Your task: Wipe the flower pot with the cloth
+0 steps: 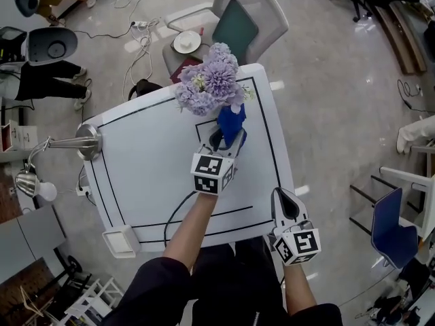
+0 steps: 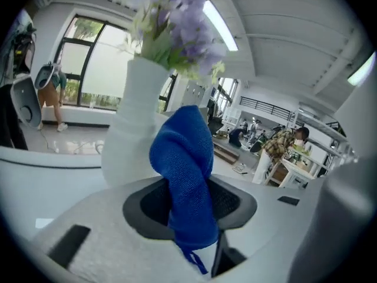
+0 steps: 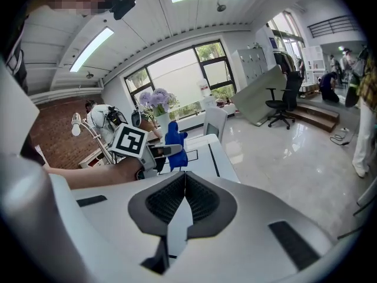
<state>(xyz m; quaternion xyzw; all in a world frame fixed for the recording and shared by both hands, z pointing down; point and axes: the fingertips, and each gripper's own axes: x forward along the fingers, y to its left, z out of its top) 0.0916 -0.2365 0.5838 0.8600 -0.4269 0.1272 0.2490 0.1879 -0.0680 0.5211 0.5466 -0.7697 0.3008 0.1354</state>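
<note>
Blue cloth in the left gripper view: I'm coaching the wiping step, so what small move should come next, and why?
Probably ease the left gripper forward to press the blue cloth against the side of the flower pot. Its jaws are shut on the cloth, bunched upright just before the pot; contact cannot be told. The right gripper is shut, empty, near the table edge.

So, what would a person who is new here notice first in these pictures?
First comes the bunch of purple flowers in a white pot, at the far side of the white table. Next, the bright blue cloth pinched in the left gripper, right beside the pot. The right gripper hangs shut and empty by the table's near right corner.
</note>
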